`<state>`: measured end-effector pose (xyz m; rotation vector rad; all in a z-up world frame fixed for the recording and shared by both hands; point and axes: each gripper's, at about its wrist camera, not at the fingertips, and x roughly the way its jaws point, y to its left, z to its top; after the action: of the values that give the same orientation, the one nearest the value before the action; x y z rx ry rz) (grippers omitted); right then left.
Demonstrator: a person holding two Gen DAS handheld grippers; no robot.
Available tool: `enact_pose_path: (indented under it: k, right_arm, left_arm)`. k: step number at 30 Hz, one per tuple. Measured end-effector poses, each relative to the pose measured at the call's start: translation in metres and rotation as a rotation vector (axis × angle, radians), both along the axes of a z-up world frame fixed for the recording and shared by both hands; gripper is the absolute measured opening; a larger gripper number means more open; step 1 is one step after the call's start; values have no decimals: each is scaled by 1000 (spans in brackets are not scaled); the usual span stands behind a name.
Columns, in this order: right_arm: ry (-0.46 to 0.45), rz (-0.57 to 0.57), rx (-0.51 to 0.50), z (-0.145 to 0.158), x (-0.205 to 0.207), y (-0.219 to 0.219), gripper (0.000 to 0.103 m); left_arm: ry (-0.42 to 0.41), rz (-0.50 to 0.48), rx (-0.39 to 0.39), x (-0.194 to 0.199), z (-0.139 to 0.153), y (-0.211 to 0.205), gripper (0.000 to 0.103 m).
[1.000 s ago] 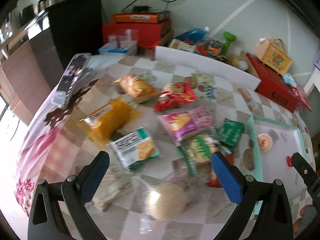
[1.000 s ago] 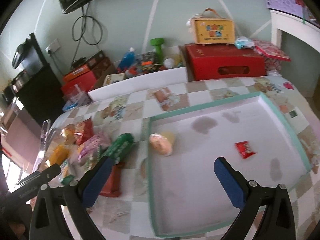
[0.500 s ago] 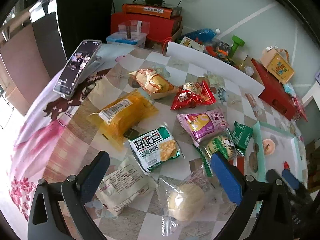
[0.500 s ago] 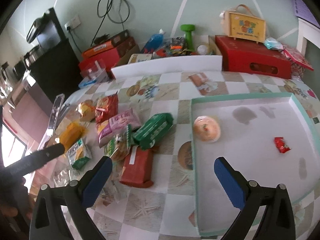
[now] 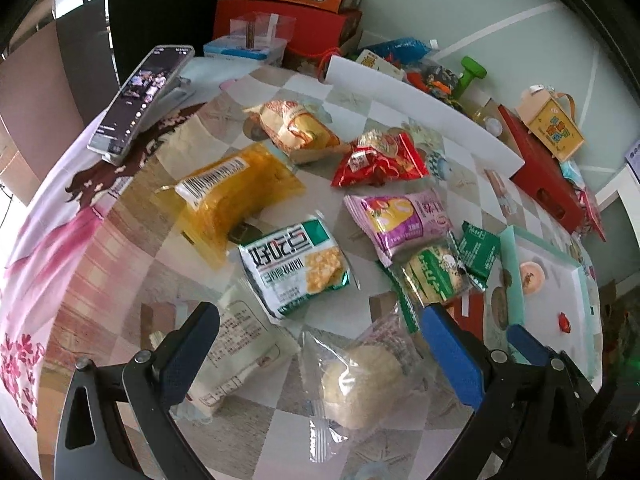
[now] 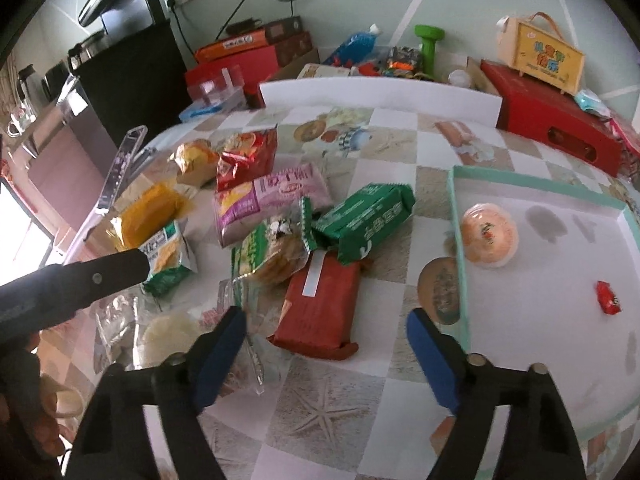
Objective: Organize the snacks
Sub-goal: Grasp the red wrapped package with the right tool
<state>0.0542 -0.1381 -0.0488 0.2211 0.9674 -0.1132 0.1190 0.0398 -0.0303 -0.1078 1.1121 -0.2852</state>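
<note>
Both grippers are hovering with fingers spread; the right gripper, probably targeting the red pack, should be straddling its narrow sides before carrying it to the tray.

Left tool held wide apart, blue pads empty, above a checked counter. Directly between the pads, a clear plastic bag with a pale round bun. By the left pad, a cream printed packet. Just ahead, a green-and-white corn snack pack; beyond it to the left, a translucent yellow bag. Ahead to the right, a pink-purple packet, a red crinkled bag, a green cookie pack. Far right, a mint-rimmed white tray holding an orange-topped round snack and a small red candy. Beside the right pad, the other tool's blue fingertip.
</note>
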Motion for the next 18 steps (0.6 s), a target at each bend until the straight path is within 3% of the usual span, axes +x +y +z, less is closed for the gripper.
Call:
enact_pose_path:
  k: [9, 18]
  right_arm:
    - [54, 29, 0, -24, 19, 5, 55]
    - [48, 34, -23, -24, 16, 6, 48]
  left_arm:
    - [46, 15, -3, 1, -11, -3, 101]
    - [74, 0, 0, -3, -17, -11, 101]
